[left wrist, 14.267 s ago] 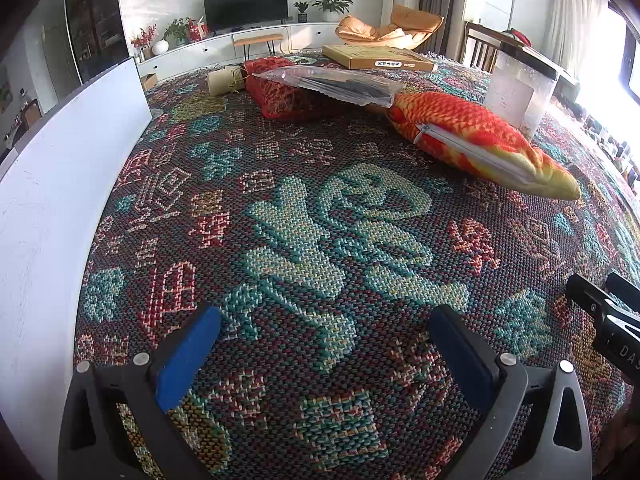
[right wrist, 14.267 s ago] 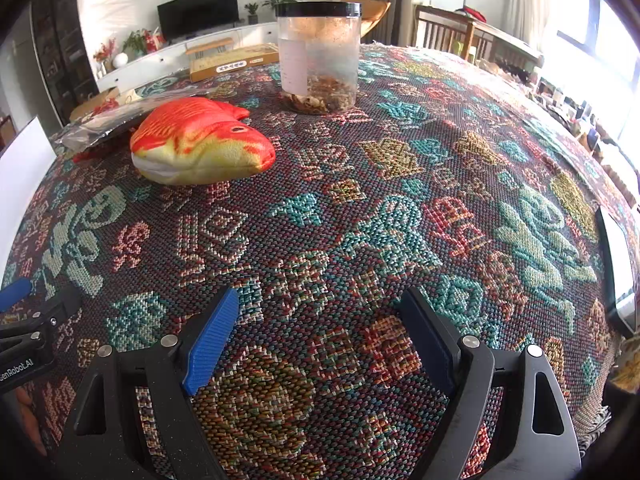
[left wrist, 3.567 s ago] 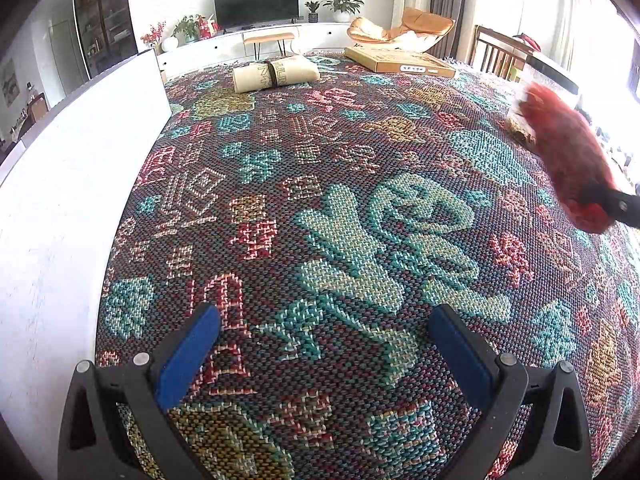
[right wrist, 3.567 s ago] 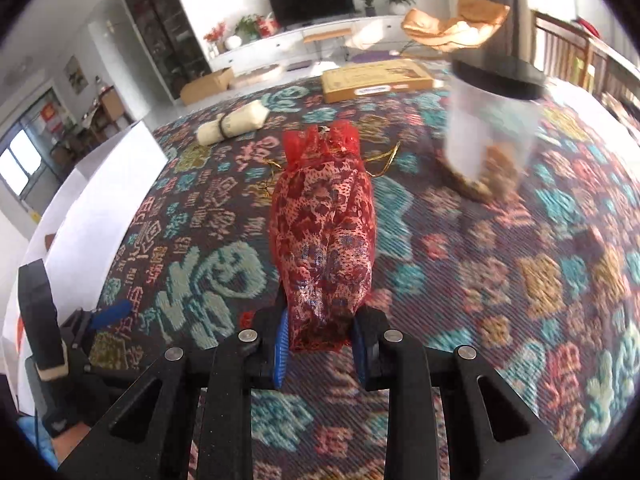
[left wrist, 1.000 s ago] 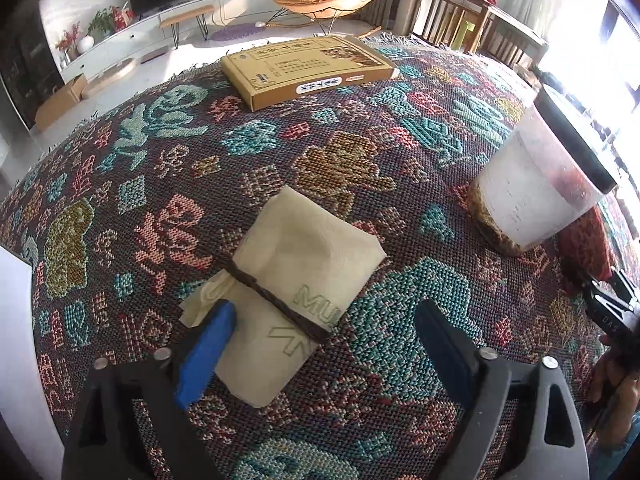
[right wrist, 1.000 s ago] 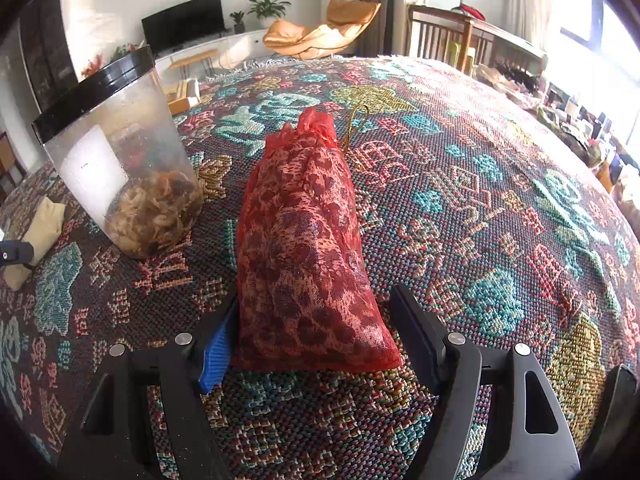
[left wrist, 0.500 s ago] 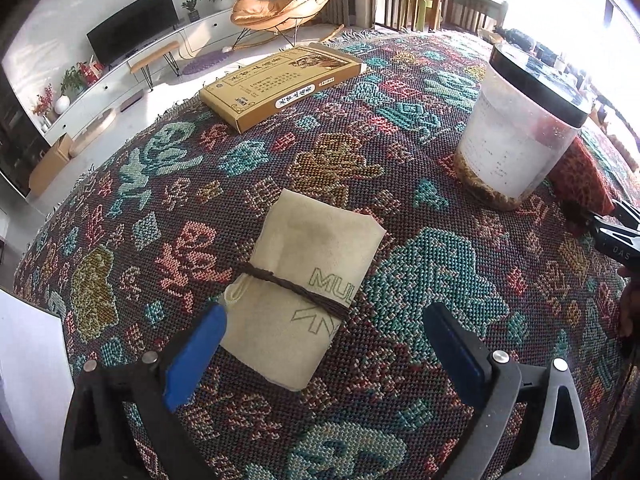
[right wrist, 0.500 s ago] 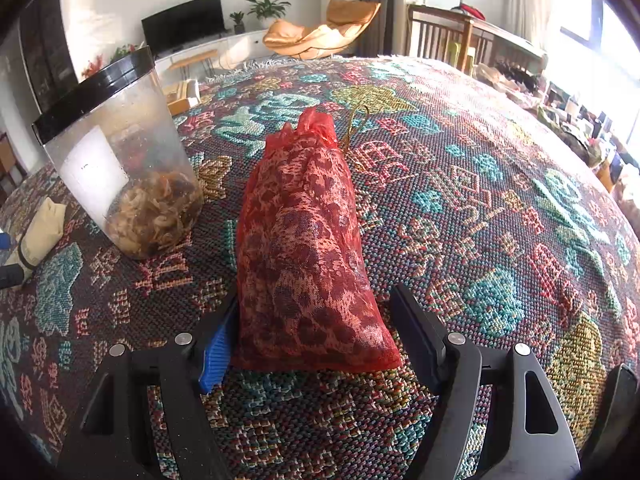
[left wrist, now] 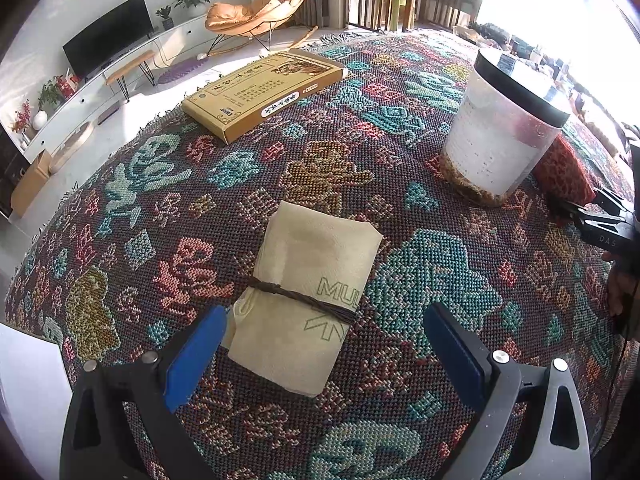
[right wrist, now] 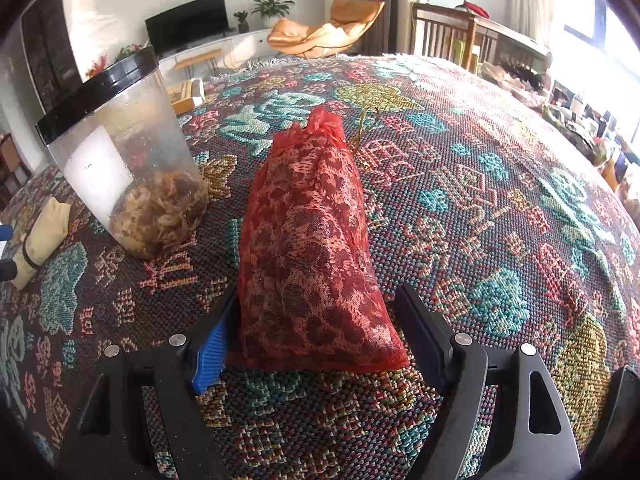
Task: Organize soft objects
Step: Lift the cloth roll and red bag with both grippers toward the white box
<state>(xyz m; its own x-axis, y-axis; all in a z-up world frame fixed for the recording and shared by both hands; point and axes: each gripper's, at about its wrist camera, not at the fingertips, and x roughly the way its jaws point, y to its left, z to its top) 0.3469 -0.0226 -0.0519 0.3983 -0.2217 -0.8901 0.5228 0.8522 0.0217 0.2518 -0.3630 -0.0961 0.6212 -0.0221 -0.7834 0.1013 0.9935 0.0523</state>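
Observation:
A beige folded cloth bundle (left wrist: 308,296) tied with a dark cord lies on the patterned cloth. My left gripper (left wrist: 320,344) is open around its near end, its left pad close beside it. The bundle also shows in the right wrist view (right wrist: 40,236) at the far left. A red lace pouch (right wrist: 312,248) lies on the cloth between the open jaws of my right gripper (right wrist: 316,336), which is not closed on it. The pouch also shows in the left wrist view (left wrist: 560,172), behind the jar.
A clear plastic jar (left wrist: 500,128) with a black lid stands between the bundle and the pouch; it also shows in the right wrist view (right wrist: 128,160). A flat yellow box (left wrist: 260,92) lies near the far edge. A white board (left wrist: 28,392) stands at the left.
My left gripper has moved closer to the beige bundle, which now lies between its fingers. The right gripper and the red pouch have not moved.

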